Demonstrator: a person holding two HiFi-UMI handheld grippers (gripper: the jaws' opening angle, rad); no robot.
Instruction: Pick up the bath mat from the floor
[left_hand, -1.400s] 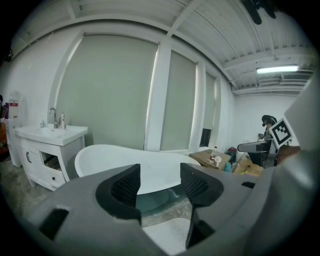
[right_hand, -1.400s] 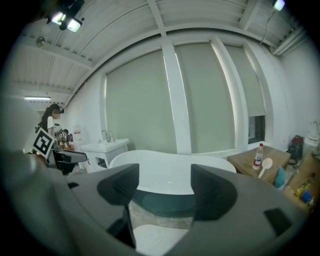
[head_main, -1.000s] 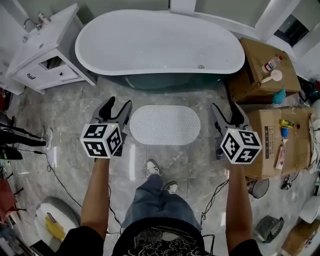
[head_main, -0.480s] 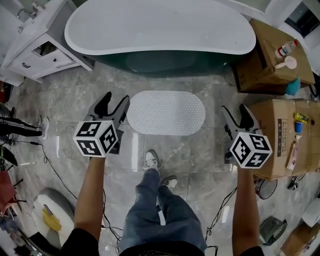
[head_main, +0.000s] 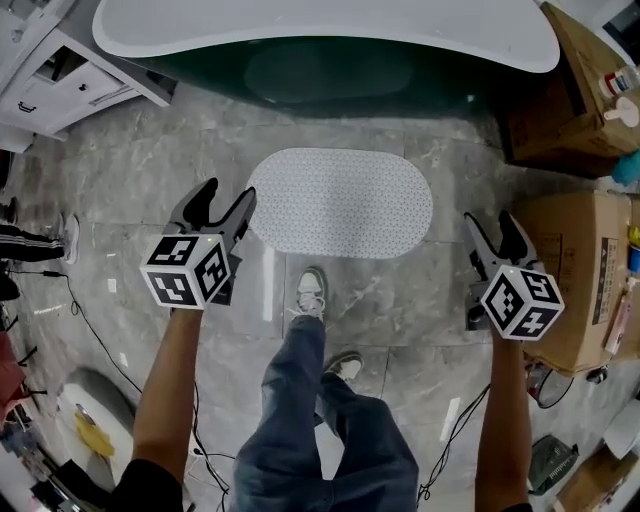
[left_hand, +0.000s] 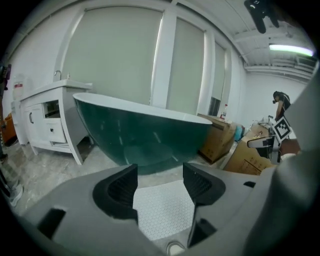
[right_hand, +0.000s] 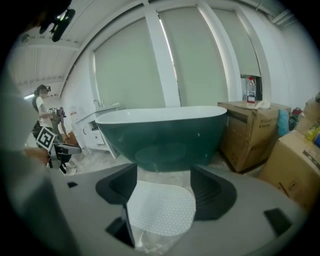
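Observation:
A white oval bath mat (head_main: 340, 202) with a dotted surface lies flat on the grey marble floor in front of the dark green bathtub (head_main: 330, 60). My left gripper (head_main: 220, 203) hangs in the air just left of the mat's left end, its jaws opening with nothing between them. My right gripper (head_main: 497, 232) hovers to the right of the mat, near a cardboard box, jaws also opening and empty. Between the jaws, the mat (left_hand: 162, 207) shows far below in the left gripper view. In the right gripper view the mat (right_hand: 160, 207) lies ahead of the jaws.
A white vanity cabinet (head_main: 70, 75) stands at the upper left. Cardboard boxes (head_main: 590, 270) with bottles line the right side. My legs and shoes (head_main: 312, 292) stand just behind the mat. Cables (head_main: 90, 320) trail over the floor at left.
I have stepped closer: the mat and tub fill more of the head view. Both grippers stay on either side of the mat, and their jaws have spread slightly.

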